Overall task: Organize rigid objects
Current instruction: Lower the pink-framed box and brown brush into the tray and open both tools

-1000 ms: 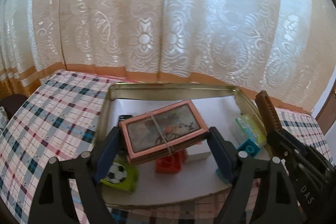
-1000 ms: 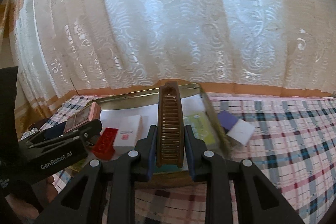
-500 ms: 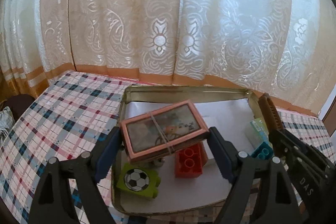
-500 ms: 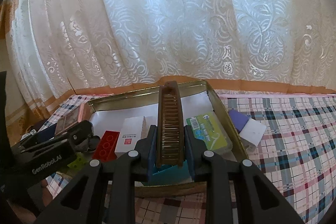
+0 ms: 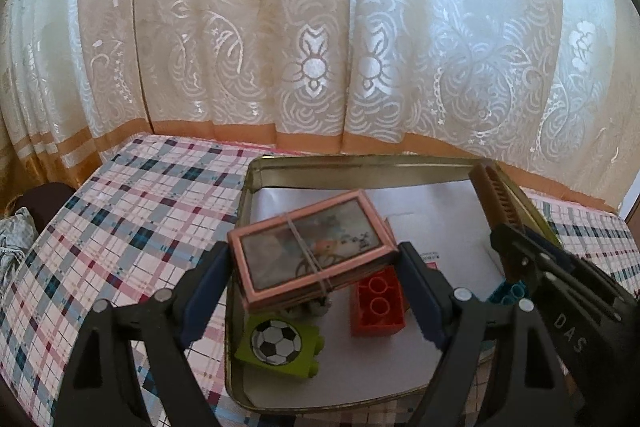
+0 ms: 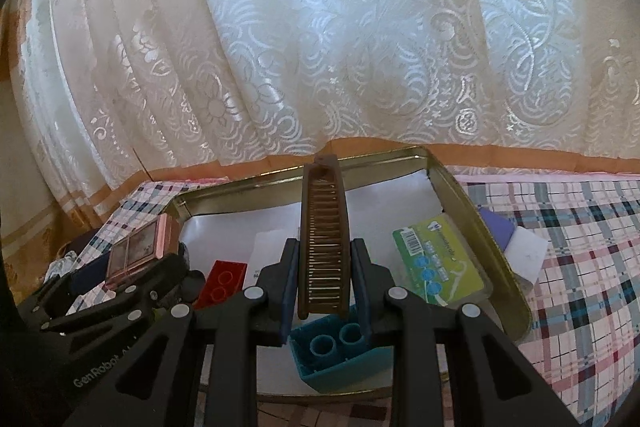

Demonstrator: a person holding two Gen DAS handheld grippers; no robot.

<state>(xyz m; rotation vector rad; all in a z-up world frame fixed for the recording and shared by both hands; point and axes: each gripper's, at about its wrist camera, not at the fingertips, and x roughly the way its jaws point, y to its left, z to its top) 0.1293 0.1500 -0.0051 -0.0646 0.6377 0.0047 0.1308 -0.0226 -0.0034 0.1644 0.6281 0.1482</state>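
My left gripper [image 5: 314, 269] is clamped on a pink-framed card pack [image 5: 310, 247] bound with a rubber band, held over the metal tin [image 5: 360, 167]. My right gripper [image 6: 325, 279] is clamped on a brown comb [image 6: 324, 235], upright above the tin. Below the pack: green football block [image 5: 280, 343] at 7 o'clock, red brick [image 5: 378, 305] at 4 o'clock. A blue brick [image 6: 340, 351] sits under the comb; a green card [image 6: 438, 261] lies at 3 o'clock. The tin rests on a plaid-covered worktop [image 5: 120, 219].

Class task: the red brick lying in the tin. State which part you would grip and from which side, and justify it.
Grip the red brick across its two long flat sides, coming from above. It lies studs up on the tin floor, so the sides are parallel and exposed; the pink box held over it would probably have to clear first.
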